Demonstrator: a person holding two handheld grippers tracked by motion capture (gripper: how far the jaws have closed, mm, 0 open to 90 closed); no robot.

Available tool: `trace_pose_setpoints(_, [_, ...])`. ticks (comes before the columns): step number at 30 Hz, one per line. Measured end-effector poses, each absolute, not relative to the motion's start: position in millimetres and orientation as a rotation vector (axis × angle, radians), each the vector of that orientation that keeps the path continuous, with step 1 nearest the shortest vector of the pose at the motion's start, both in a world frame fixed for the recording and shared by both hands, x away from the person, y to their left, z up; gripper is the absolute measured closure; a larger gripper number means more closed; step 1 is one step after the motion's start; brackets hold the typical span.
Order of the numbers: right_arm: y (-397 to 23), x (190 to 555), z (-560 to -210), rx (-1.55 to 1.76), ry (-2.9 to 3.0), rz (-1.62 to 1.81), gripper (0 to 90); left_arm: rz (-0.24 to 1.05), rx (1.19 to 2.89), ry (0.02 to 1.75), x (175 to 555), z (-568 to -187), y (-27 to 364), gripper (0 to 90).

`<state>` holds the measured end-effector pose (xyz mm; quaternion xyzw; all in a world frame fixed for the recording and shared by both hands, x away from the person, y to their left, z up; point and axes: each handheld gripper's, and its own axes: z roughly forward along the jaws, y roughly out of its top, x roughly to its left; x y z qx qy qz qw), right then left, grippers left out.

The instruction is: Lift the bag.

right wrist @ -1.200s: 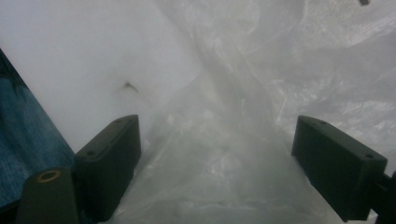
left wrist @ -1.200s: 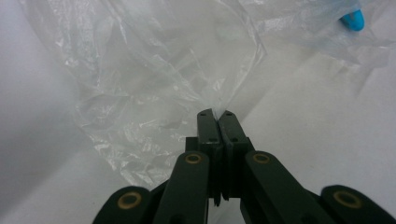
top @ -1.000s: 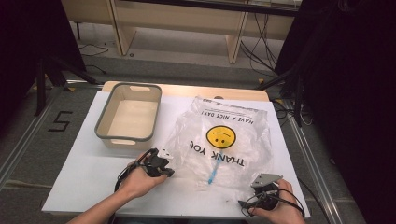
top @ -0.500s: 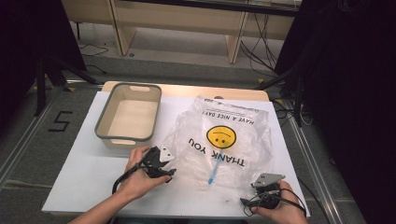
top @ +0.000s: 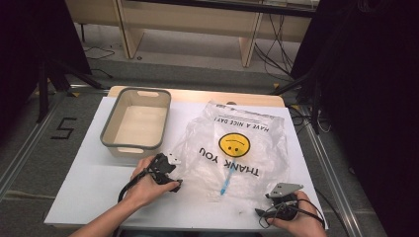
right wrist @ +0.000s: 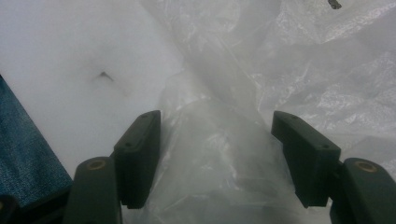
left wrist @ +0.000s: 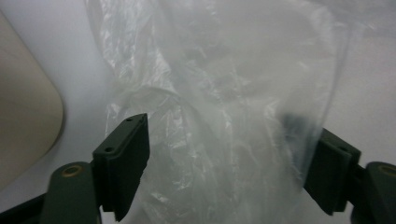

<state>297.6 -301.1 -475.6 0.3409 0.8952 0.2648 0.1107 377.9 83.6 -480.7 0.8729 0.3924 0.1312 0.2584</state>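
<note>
- The clear plastic bag (top: 237, 153) with the smiley print lies spread flat on the white table (top: 84, 187), a blue pen-like item (top: 226, 183) inside it; judged from this, the handling is at an early stage, with the bag ungripped.
- The left gripper (left wrist: 229, 158) sits at the bag's edge, jaws just opened wide, loose film between them unpinched.
- The right gripper (right wrist: 217, 154) straddles the bag's near corner, jaws narrowing yet apart.
- The grey bin (top: 111, 140), beyond the left gripper, stands empty.

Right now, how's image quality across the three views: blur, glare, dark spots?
High view: table evenly lit, print on the bag readable, surroundings to the right very dark. Left gripper view: soft, bag hazy, one tong tip veiled by film. Right gripper view: near plastic blurred, crinkles farther off sharper.
</note>
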Motion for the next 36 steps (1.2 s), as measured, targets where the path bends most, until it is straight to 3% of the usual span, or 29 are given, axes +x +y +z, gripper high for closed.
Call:
trace_pose_setpoints(6, [-304, 298, -475, 1.0, 2.623, 0.786, 44.0, 0.291, 2.346, 1.127, 381, -479, 85, 33.6])
trace_pose_setpoints(15, [-309, 301, -473, 1.035, 2.602, 0.784, 67.4, 0.269, 2.38, 1.123, 382, -474, 84, 67.6])
trace_pose_setpoints(21, [-310, 303, -473, 1.075, 2.585, 0.777, 77.4, 0.263, 2.417, 1.072, 379, -473, 77, 86.5])
trace_pose_setpoints(27, [-309, 304, -472, 1.092, 2.585, 0.769, 86.2, 0.265, 2.399, 1.03, 377, -474, 79, 89.0])
trace_pose_setpoints(30, [-310, 304, -472, 1.104, 2.578, 0.787, 89.2, 0.207, 2.354, 0.994, 377, -473, 80, 89.1])
trace_pose_setpoints(36, [-314, 305, -473, 1.132, 2.561, 0.85, 90.0, 0.284, 2.29, 0.848, 368, -464, 79, 89.1])
